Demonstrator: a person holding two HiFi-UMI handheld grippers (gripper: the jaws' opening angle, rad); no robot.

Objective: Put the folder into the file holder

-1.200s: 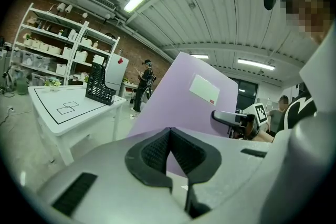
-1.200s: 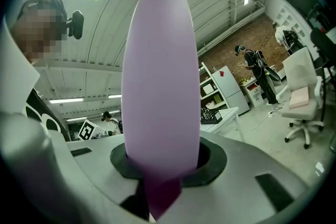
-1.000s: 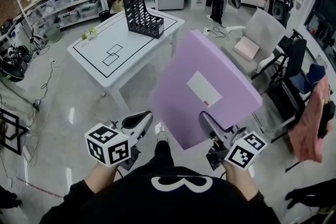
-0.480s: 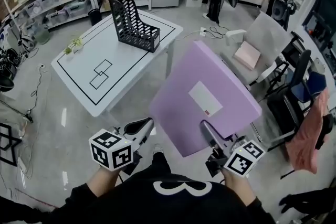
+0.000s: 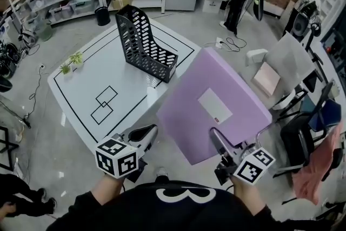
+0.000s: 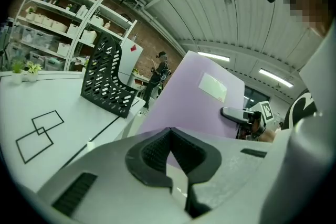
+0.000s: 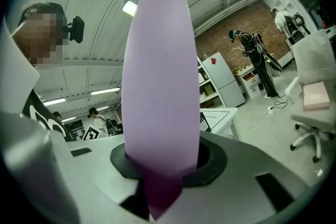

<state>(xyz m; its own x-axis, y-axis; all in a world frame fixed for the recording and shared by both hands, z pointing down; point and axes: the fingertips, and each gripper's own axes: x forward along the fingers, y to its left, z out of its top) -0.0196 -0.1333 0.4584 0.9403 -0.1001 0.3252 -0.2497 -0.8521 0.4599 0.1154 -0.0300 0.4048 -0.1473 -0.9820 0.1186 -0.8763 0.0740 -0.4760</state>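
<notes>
Carrying the purple folder [image 5: 213, 100] toward the black file holder [image 5: 145, 43] looks like the step in hand. The right tongs [image 5: 216, 136] pinch the folder by its lower edge, and the right gripper view shows the purple board wedged between both pads and rising straight up from them. The folder hangs in the air to the near right of the file holder, clear of it and past the edge of the white tabletop [image 5: 86, 81], tilted with its white label facing up. The left tongs [image 5: 147, 131] are pressed together on nothing, their tips meeting in the left gripper view, and they hover nearer the person than the file holder, beside the tabletop's near edge. The file holder stands upright on the tabletop with its open top free and nothing inside that can be seen. The next move probably calls for bringing the folder over the file holder, turning it so that one thin edge lines up with the long slot, and lowering it in. Since only one edge is gripped, the broad board may swing, so the left tongs could steady it.
</notes>
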